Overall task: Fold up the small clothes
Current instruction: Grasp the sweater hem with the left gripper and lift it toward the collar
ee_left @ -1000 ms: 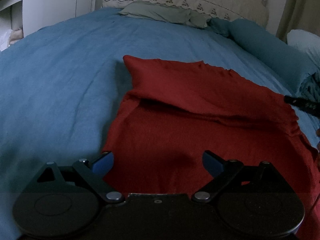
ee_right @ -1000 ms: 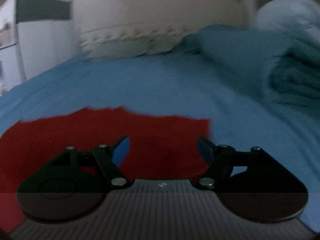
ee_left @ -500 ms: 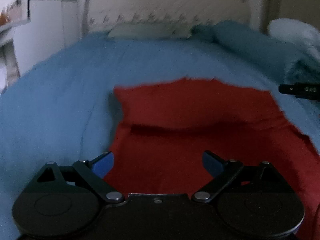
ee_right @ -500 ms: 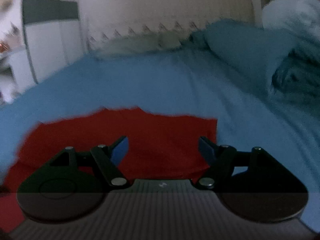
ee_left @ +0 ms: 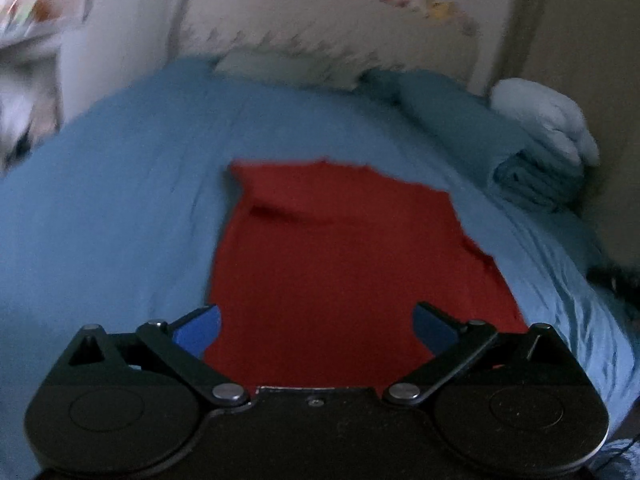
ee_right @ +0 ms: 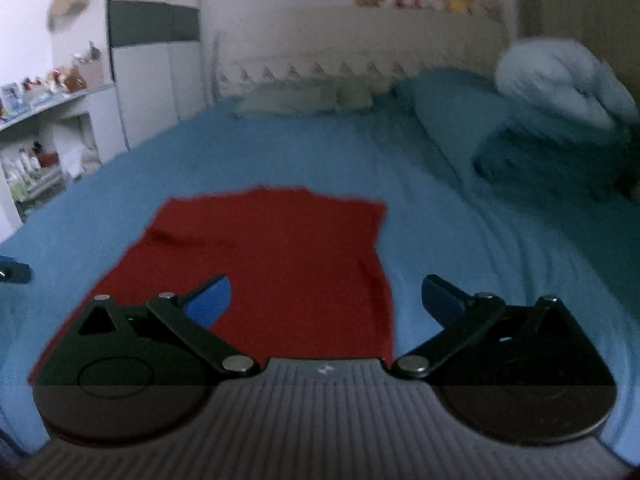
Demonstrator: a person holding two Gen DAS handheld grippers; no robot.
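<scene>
A red garment [ee_left: 340, 256] lies flat on the blue bed, with a fold across its far part; it also shows in the right wrist view [ee_right: 280, 264]. My left gripper [ee_left: 316, 326] is open and empty, raised above the garment's near edge. My right gripper [ee_right: 326, 298] is open and empty, raised above the garment's near right edge. The tip of the left gripper [ee_right: 14, 272] shows at the left edge of the right wrist view.
The blue bed sheet [ee_left: 120, 208] spreads all around. A rolled teal blanket [ee_right: 500, 144] and a pale blue bundle [ee_right: 560, 80] lie at the right. A pillow [ee_right: 304, 98] rests by the headboard. White shelves [ee_right: 52, 140] stand at the left.
Both grippers have risen and pulled back from the garment, so more of it and the bed shows. Both stay open. The garment lies still.
</scene>
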